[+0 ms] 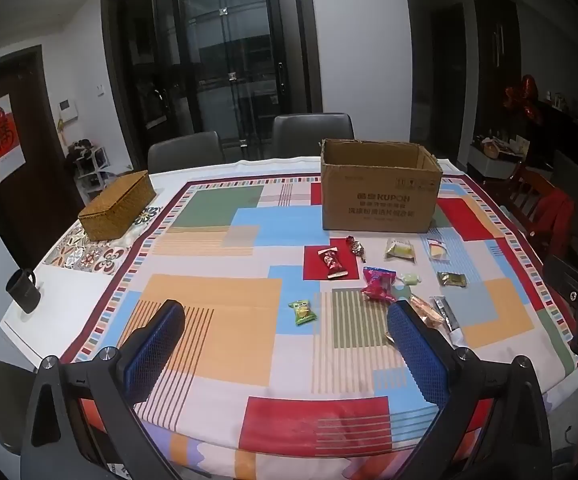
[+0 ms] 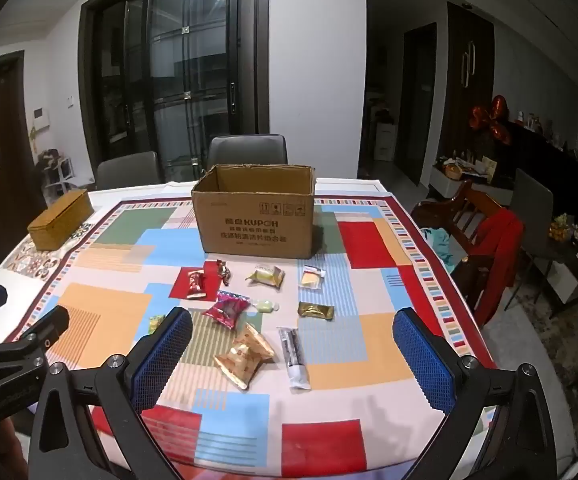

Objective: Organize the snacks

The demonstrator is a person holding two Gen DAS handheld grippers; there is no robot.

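Observation:
Several wrapped snacks lie on the patterned tablecloth in front of an open cardboard box [image 1: 381,192] [image 2: 255,216]. Among them are a red packet [image 1: 332,263] [image 2: 196,284], a pink packet [image 1: 379,284] [image 2: 228,309], a small green packet [image 1: 302,312], a gold-orange packet [image 2: 245,354] and a dark stick sachet [image 2: 295,354]. My left gripper [image 1: 287,344] is open and empty, low over the near table, with the green packet ahead between its fingers. My right gripper [image 2: 293,354] is open and empty, with the gold-orange packet and the sachet between its fingers' line of sight.
A woven lidded basket [image 1: 119,204] [image 2: 61,220] stands at the table's far left. A black mug [image 1: 24,290] sits on the left edge. Grey chairs [image 1: 312,132] stand behind the table. A wooden chair with red cloth [image 2: 493,248] is at the right.

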